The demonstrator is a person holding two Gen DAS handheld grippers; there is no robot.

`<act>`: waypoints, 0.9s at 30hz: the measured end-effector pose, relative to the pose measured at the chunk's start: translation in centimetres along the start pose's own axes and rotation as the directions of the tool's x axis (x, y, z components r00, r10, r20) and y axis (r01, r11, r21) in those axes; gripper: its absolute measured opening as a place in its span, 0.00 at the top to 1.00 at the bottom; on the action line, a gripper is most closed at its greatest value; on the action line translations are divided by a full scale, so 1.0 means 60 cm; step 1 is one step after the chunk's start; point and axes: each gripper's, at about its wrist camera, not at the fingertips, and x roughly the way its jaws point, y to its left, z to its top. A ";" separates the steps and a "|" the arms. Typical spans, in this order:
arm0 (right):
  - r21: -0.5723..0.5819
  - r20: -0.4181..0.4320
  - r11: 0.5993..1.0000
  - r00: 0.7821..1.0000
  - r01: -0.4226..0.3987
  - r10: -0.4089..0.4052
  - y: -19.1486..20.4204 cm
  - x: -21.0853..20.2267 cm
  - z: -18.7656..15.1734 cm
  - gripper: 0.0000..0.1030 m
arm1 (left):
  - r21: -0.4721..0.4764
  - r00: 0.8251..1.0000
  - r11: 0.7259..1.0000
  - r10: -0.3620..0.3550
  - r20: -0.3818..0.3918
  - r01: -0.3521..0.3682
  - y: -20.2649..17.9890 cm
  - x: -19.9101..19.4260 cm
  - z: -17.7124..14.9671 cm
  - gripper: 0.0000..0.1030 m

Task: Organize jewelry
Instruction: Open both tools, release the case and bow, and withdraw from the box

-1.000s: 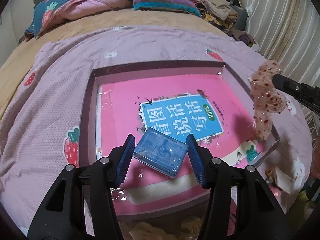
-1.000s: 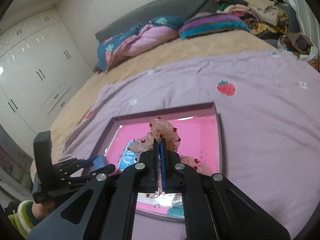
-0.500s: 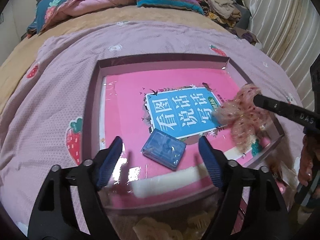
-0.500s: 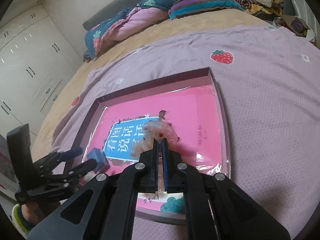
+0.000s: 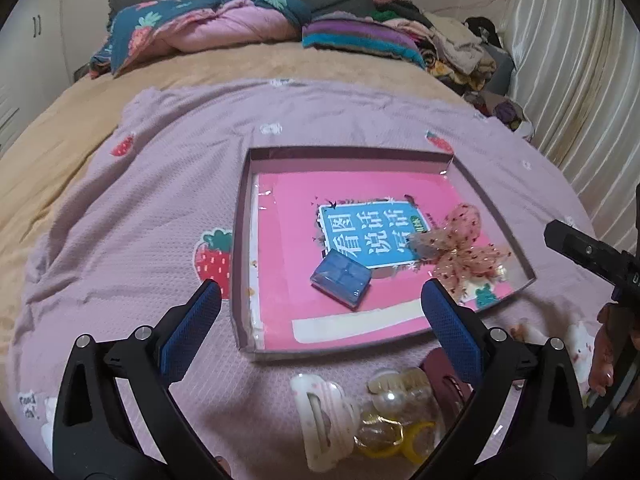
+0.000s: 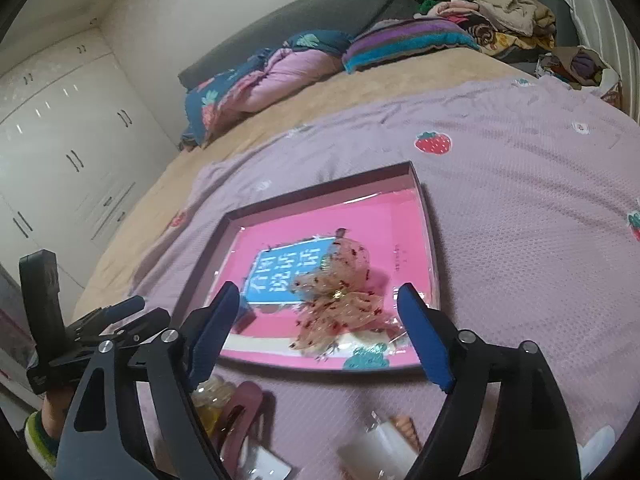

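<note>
A bedroom in a home: a wide bed (image 5: 80, 168) under a tan sheet and a lilac strawberry-print blanket (image 5: 132, 216) fills both views, with a grey headboard (image 6: 320, 12), a rolled quilt (image 5: 208, 28) and a heap of folded clothes (image 6: 500, 4) at its head. White built-in wardrobes (image 6: 68, 144) line 1 wall; pale pleated curtains (image 5: 572, 80) hang along the opposite side.

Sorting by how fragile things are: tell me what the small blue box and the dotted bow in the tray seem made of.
Blue box: likely hard translucent plastic, glossy; light glints on its moulded lid. Dotted bow: sheer peach mesh or organza, seemingly soft fabric; the pink liner shows through its crinkled loops, with small red dots on it.
</note>
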 end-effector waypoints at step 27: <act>-0.133 0.117 0.991 0.993 -0.011 0.027 0.066 -0.180 -0.040 0.11 | -0.016 0.986 1.000 -0.009 0.166 0.012 -0.017 -0.174 -0.046 0.09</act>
